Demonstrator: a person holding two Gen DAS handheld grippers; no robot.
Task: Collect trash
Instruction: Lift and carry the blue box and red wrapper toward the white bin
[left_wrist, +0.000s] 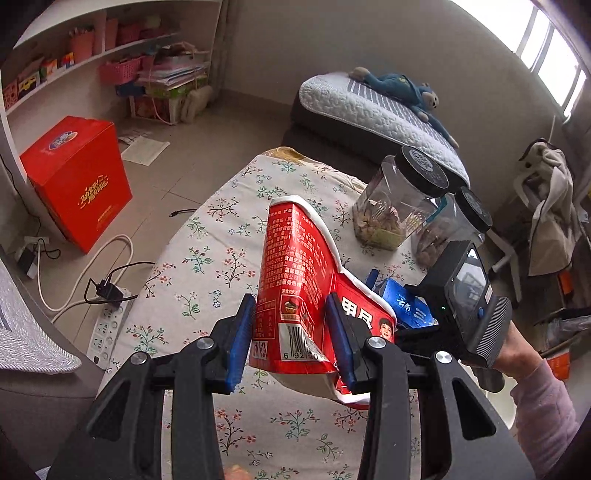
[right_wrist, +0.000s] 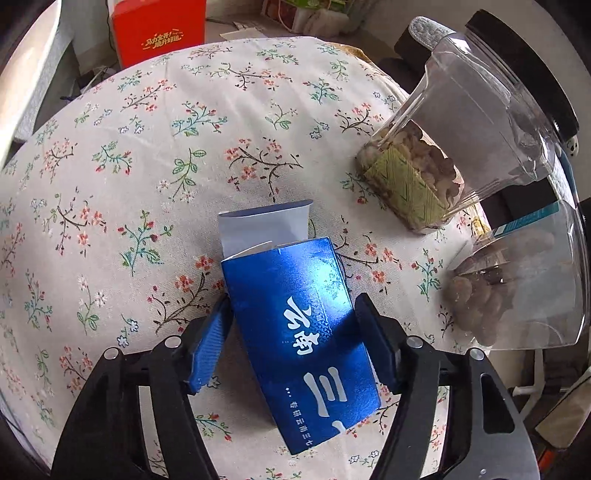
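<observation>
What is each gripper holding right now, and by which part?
Left gripper grips the crushed red paper cup across its lower body. Right gripper straddles the blue box mid-length; firm contact cannot be told.

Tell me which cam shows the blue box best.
Right wrist. The blue box fills the middle of the frame between the right gripper fingers, its flap open, lying on the tablecloth. The left wrist view shows only a corner behind the red carton.
</observation>
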